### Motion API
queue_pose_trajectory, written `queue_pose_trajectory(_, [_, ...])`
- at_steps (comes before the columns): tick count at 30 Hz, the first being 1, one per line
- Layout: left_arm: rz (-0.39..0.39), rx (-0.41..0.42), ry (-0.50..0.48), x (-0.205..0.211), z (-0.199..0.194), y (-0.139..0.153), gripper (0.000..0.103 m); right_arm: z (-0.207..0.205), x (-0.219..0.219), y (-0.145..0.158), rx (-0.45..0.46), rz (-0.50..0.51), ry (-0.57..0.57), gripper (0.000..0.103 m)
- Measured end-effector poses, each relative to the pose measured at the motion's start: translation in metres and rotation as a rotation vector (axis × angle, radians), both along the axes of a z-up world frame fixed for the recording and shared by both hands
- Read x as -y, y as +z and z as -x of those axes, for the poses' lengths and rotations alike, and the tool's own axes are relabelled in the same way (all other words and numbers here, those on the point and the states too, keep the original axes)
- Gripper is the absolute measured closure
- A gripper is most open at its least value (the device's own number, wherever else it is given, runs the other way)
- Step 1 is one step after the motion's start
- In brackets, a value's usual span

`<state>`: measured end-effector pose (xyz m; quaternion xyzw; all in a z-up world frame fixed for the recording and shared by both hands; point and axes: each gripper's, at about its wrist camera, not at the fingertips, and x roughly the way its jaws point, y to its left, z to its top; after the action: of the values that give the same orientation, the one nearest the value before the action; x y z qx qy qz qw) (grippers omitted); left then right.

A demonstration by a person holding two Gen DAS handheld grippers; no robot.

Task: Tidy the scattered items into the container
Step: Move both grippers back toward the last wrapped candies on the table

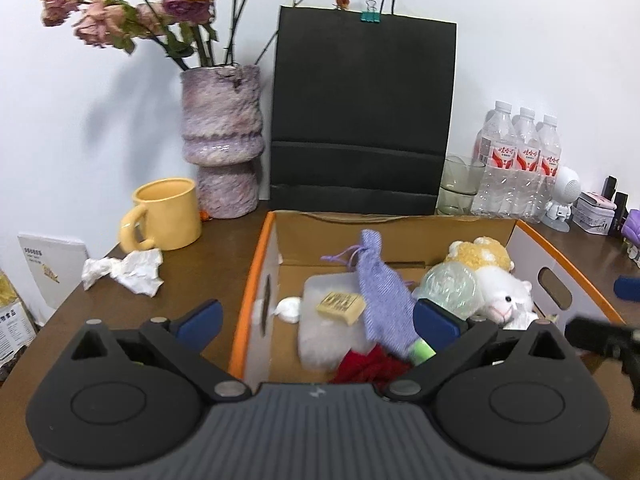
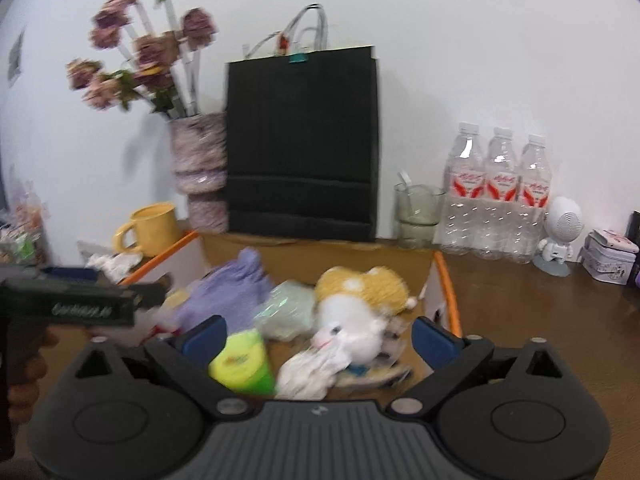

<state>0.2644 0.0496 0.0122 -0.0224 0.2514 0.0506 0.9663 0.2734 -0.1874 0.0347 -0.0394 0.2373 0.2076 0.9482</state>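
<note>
Fingers first: left gripper (image 1: 318, 318) fingers (image 1: 200, 322) spread wide, holding nothing, one pad over the table (image 1: 160, 312), the other over the cardboard box (image 1: 250, 280). Right gripper (image 2: 318, 340) fingers (image 2: 434, 340) also spread wide, nothing between the pads, hovering above the box contents; that view is motion-blurred.

Left to right on the table: one crumpled tissue (image 1: 126, 270) still outside the box, just in front of one yellow mug (image 1: 166, 216); one purple vase (image 1: 222, 140) with dried roses; one black paper bag (image 1: 362, 112) behind the box; one glass cup (image 1: 460, 188); three water bottles (image 1: 520, 160); one small white robot figure (image 1: 564, 196); one tin (image 1: 596, 212).

Box contents: one white fuzzy pouch (image 1: 328, 332) with a tan tag, one lavender drawstring bag (image 1: 380, 296), one red cloth (image 1: 372, 364), one green tube (image 2: 244, 364), one clear bubble-wrapped item (image 1: 450, 288), one plush sheep (image 1: 496, 284).
</note>
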Motion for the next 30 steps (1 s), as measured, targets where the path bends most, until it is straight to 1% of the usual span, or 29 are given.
queue_pose_trajectory(1, [0.001,0.001,0.004,-0.002,0.005,0.001,0.0,0.007,-0.003,-0.002,-0.007,0.011,0.013,0.018])
queue_pose_trajectory(3, [0.005,0.009,0.007,-0.007,0.016,0.001,0.0,0.019,-0.009,-0.007,-0.031,0.028,0.041,0.021])
queue_pose_trajectory(5, [0.005,0.0,0.018,-0.012,0.026,-0.002,0.0,0.026,-0.014,-0.013,-0.066,0.028,0.061,0.028])
queue_pose_trajectory(7, [0.017,-0.009,0.04,-0.018,0.035,-0.005,0.0,0.029,-0.022,-0.021,-0.117,0.033,0.082,0.046])
queue_pose_trajectory(8, [0.028,-0.015,0.046,-0.021,0.04,-0.006,0.0,0.029,-0.026,-0.025,-0.14,0.036,0.088,0.049])
queue_pose_trajectory(10, [0.039,-0.025,0.052,-0.027,0.049,-0.009,0.0,0.028,-0.033,-0.033,-0.169,0.042,0.091,0.049])
queue_pose_trajectory(12, [0.034,-0.035,0.056,-0.029,0.058,-0.011,0.0,0.024,-0.039,-0.039,-0.196,0.046,0.082,0.05])
queue_pose_trajectory(14, [0.032,-0.047,0.058,-0.03,0.066,-0.013,0.0,0.017,-0.044,-0.046,-0.23,0.045,0.066,0.055])
queue_pose_trajectory(18, [0.035,-0.078,0.051,-0.027,0.078,-0.019,0.0,0.005,-0.046,-0.056,-0.287,0.032,0.041,0.077])
queue_pose_trajectory(19, [0.036,-0.084,0.048,-0.026,0.081,-0.021,0.0,0.004,-0.046,-0.059,-0.301,0.022,0.047,0.08])
queue_pose_trajectory(23, [0.036,-0.11,0.019,-0.014,0.088,-0.025,0.0,0.008,-0.043,-0.061,-0.297,0.021,0.047,0.082])
queue_pose_trajectory(30, [0.047,-0.172,-0.054,0.024,0.09,-0.036,0.0,0.024,-0.014,-0.055,-0.27,-0.008,0.016,0.082])
